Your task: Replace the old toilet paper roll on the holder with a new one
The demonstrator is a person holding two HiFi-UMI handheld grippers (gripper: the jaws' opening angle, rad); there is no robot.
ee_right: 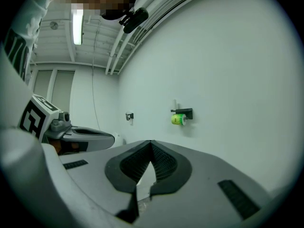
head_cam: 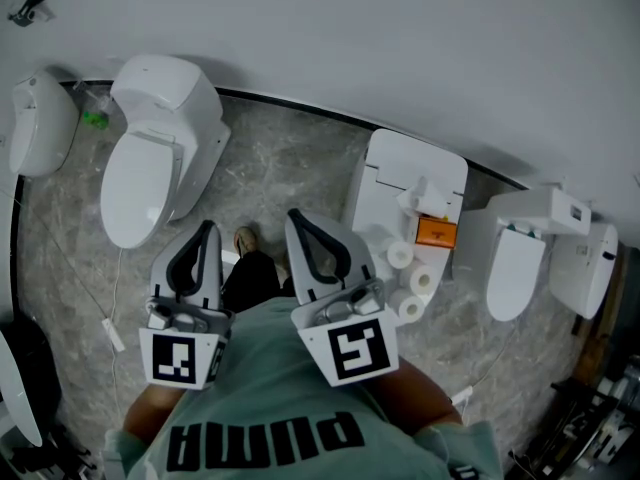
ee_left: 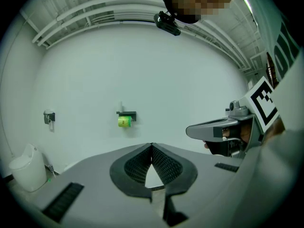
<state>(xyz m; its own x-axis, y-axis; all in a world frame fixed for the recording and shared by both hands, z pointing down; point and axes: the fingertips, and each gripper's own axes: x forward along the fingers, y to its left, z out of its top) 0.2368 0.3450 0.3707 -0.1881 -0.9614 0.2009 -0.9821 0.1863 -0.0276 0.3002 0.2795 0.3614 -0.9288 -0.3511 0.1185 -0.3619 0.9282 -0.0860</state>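
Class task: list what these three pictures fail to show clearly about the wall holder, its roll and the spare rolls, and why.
- Green roll on the wall holder: too small in both gripper views to judge its mounting or how much paper is left.
- Wall holder: cannot be made out in the head view.
- White rolls: head view only, small; wrapped or not is unclear.
- Orange box: print too small.

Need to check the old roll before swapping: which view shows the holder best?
The left gripper view: the holder and its green roll face the camera squarely, though small. The right gripper view shows both at an angle. The head view shows neither clearly.
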